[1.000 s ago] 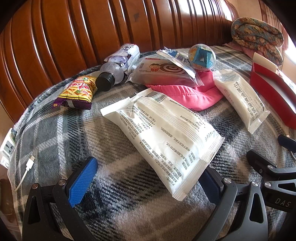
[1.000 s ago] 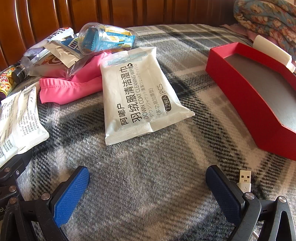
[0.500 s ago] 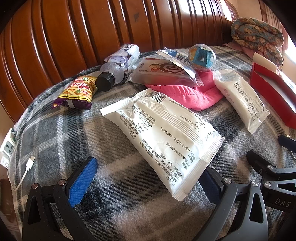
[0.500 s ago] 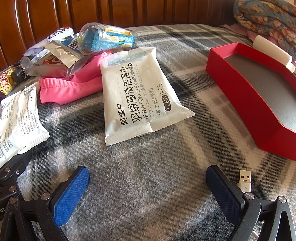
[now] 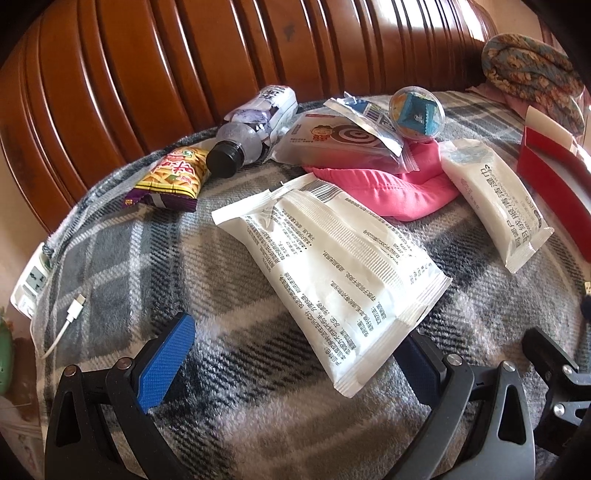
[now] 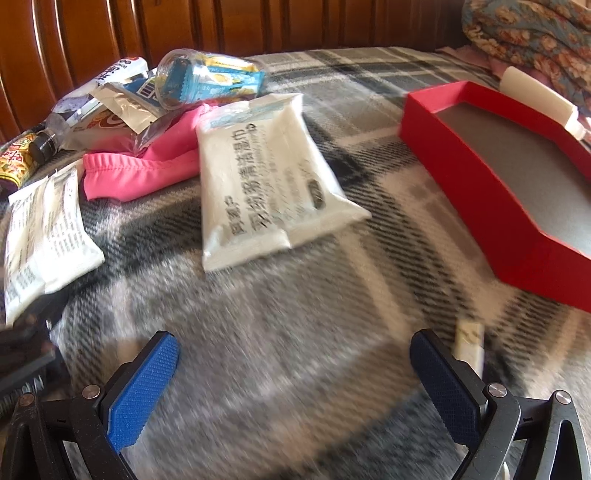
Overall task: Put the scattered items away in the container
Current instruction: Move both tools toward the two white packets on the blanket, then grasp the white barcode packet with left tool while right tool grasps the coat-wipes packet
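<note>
Scattered items lie on a plaid blanket. A big white packet lies just ahead of my left gripper, which is open and empty; the packet's near corner hangs over the right pad. A wet-wipes pack lies ahead of my right gripper, which is open and empty. The red box stands empty at the right. Behind are a pink cloth, a snack bag, a bottle, a clear plastic ball and a cartoon-print bag.
A wooden headboard runs along the back. A flowered quilt lies at the far right. A USB plug lies by my right gripper's right pad. A white cable and power strip lie at the blanket's left edge.
My right gripper has started to move forward and left; its view is blurred and the wipes pack and red box have shifted. The left gripper has barely moved.
</note>
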Demonstrator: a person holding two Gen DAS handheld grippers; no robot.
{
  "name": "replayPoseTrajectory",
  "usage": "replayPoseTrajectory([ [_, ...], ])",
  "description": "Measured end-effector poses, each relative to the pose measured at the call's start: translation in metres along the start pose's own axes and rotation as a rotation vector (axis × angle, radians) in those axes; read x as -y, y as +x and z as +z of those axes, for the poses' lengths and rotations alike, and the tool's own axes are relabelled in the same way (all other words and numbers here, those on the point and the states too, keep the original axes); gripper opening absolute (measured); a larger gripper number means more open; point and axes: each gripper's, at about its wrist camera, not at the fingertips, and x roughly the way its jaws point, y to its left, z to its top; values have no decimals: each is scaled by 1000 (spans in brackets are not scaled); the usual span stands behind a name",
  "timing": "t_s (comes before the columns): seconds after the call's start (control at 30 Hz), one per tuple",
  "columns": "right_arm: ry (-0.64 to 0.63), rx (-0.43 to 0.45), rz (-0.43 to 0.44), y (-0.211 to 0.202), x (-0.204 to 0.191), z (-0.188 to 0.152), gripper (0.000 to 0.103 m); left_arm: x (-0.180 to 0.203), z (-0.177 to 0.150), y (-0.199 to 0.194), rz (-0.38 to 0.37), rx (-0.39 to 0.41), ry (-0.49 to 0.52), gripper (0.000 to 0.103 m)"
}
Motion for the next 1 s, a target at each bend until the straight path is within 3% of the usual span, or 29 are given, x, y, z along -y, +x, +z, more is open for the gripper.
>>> replayPoseTrajectory([
  [0.13, 66, 11, 60, -4, 17, -4, 103, -3, 5, -5, 0, -28, -80, 103],
  [0.23, 35, 6, 23, -4, 9, -5, 103, 3, 7, -17, -18, -11, -120, 103],
  [0.33, 10, 1, -6, -3, 4, -6, 103, 10, 11, -40, -62, 60, -156, 103],
  [0.43, 22, 4, 11, -3, 7, -7, 103, 20, 24, -58, -37, 130, -172, 103],
  [0.6, 21, 5, 12, -4, 7, -7, 103, 23, 53, -23, 44, 60, -225, 103],
  [0.67, 21, 4, 10, -4, 7, -7, 103, 26, 55, 10, 143, 12, -203, 103],
  [0.73, 21, 5, 11, -5, 8, -7, 103, 26, 52, 34, 119, -48, -198, 103],
  [0.87, 23, 5, 13, -5, 8, -7, 103, 17, 48, 29, 97, -45, -223, 103],
  [1.0, 24, 1, 16, -4, 8, -6, 103, 4, 34, 18, 54, -47, -127, 103],
])
